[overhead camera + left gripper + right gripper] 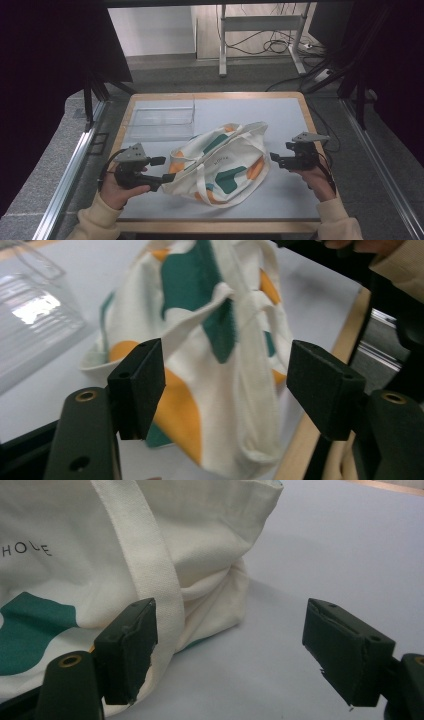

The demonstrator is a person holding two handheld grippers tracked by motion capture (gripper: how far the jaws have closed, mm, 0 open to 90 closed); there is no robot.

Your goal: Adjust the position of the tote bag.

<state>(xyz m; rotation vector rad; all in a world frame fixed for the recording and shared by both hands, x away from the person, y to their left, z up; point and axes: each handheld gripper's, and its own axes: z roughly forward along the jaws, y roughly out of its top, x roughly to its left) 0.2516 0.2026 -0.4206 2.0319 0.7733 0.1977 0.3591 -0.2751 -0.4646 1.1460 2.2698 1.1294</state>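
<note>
The left gripper (162,169) stands with its jaws wide apart and grips nothing. Just in front of it lies the tote bag (220,162), so the jaws frame the near end of the cloth, probably to choose a place for a grip. In the left gripper view, the white strap (250,365) runs down between the jaws, but no pad presses on it. On the other side of the bag, the right gripper (276,159) is also open and empty, and its jaws point at the bag's far end; one strap (150,570) passes close to its left pad. Further beyond the left gripper, near the table's far corner, a clear plastic tray (160,122) waits, well apart from the bag.
</note>
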